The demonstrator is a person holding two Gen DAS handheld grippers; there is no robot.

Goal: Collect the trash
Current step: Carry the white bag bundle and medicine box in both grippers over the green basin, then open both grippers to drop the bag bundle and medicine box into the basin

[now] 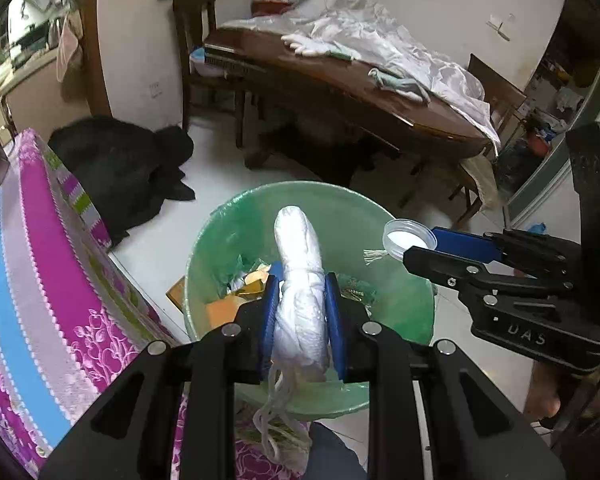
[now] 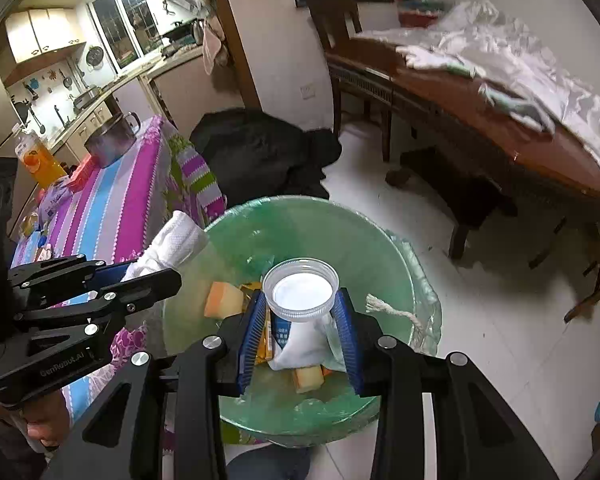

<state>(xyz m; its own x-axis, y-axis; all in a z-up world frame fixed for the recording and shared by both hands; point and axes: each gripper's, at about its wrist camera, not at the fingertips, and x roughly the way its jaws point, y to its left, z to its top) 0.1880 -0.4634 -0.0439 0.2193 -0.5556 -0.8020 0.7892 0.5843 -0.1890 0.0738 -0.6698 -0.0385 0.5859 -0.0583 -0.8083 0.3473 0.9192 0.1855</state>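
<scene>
Two handheld grippers hover over one green-lined trash bin (image 1: 400, 312) on the white tile floor beside a table with a pink-and-blue striped cloth (image 1: 40, 280), at what appears to be the drop-off step of the collection. The left gripper (image 1: 302, 296) is clamped narrow on one wad of white paper towel (image 1: 300, 280), held above the bin's opening; the right gripper (image 2: 302, 312) pinches one clear plastic lid (image 2: 302, 290), also poised over the bin. Inside lie at least two orange-yellow chunks (image 2: 222, 300), some wrappers and a white packet (image 2: 300, 344), while one frayed cord (image 2: 396, 314) drapes over the rim. The next move, by this reading, calls only for both sets of jaws to spread so each piece falls inside the liner rather than catching on its rim.
</scene>
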